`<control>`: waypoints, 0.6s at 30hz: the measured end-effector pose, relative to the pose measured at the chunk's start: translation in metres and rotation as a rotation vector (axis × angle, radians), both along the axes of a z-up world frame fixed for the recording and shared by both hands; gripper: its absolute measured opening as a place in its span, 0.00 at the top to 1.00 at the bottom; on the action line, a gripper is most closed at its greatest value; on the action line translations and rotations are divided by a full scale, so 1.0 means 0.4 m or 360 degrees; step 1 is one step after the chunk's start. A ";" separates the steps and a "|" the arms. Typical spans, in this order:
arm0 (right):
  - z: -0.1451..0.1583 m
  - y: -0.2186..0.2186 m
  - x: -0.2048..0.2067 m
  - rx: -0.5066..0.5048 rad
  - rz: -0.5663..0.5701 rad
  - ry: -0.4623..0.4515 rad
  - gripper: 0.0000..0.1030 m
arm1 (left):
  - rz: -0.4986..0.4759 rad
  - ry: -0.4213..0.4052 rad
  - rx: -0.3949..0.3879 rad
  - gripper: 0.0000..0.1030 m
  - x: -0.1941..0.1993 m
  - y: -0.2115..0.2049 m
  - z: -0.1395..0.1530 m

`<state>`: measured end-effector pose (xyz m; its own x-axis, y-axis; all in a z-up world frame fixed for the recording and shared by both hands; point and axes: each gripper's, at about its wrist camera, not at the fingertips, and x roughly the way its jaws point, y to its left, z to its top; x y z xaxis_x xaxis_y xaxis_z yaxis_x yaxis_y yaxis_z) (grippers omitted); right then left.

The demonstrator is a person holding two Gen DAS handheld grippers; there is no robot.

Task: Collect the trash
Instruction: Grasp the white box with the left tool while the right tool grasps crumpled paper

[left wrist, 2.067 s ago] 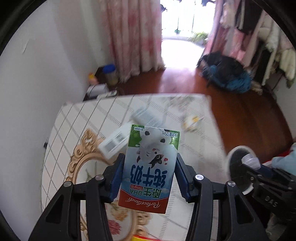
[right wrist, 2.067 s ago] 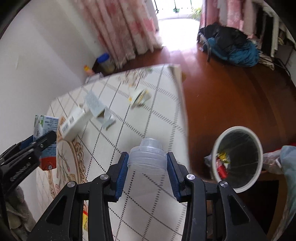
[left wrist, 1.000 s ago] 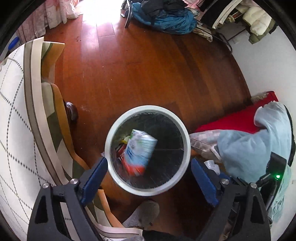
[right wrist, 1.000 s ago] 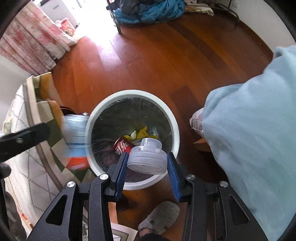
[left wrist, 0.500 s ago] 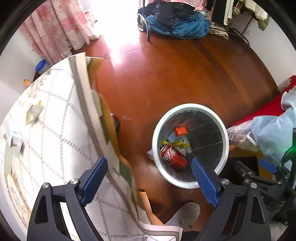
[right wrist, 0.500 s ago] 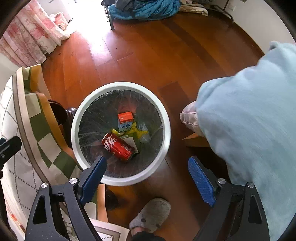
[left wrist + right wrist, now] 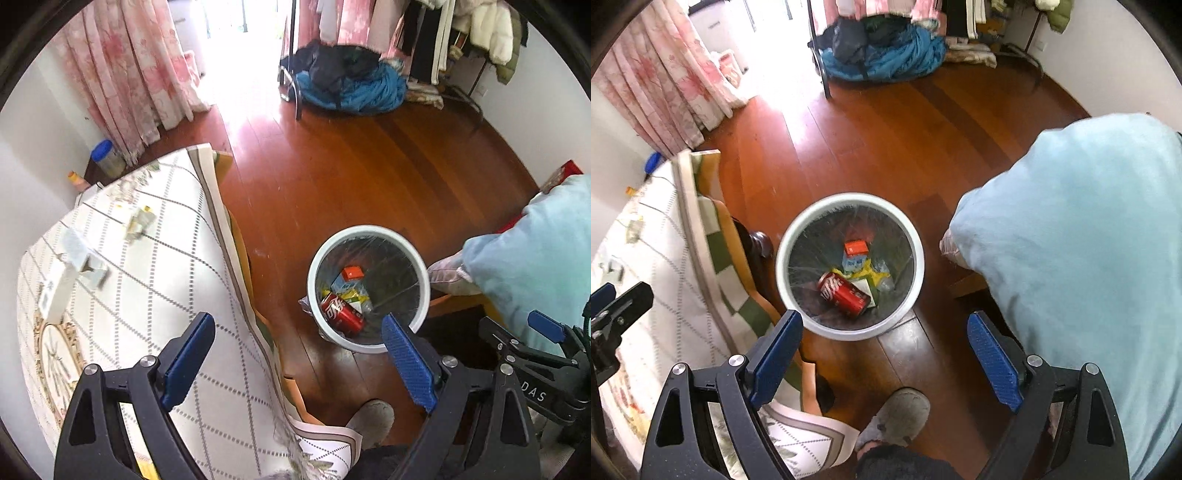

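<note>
**Ana:** While both tools point down at the floor, where is the trash?

**Ben:** A red can [image 7: 845, 293], a carton [image 7: 855, 254] and wrappers lie inside the white bin [image 7: 916, 273] on the wooden floor. The right hand-held gripper [image 7: 884, 363] hovers above it, jaws wide and empty, the bin just ahead of the fingertips.

**Ana:** And the left?

**Ben:** The left hand-held gripper [image 7: 297, 363] is also wide and empty, between the counter [image 7: 155, 266] and the bin. Scraps [image 7: 138, 223] lie on the counter, well apart from it.
</note>
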<state>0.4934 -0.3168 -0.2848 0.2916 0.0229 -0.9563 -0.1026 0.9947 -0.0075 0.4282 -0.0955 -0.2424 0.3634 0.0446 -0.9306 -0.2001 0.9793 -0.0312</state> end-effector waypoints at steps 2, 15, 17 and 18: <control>0.042 0.002 -0.021 0.0007 -0.0001 -0.0043 0.11 | 0.0003 -0.0038 0.0003 0.11 -0.019 0.003 0.037; 0.313 0.140 -0.158 0.0188 0.0130 -0.0258 0.11 | 0.0260 -0.0304 0.0015 0.11 -0.197 0.212 0.252; 0.330 0.205 -0.168 0.0223 0.0197 -0.0268 0.10 | 0.0335 -0.0306 0.0055 0.11 -0.231 0.273 0.250; 0.333 0.244 -0.172 0.0240 0.0239 -0.0264 0.11 | 0.0370 -0.0299 0.0083 0.11 -0.243 0.305 0.245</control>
<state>0.4247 -0.2191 -0.1517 0.4266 0.2162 -0.8782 -0.2585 0.9596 0.1107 0.3309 0.0266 -0.1445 0.5034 0.1929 -0.8423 -0.4146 0.9092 -0.0395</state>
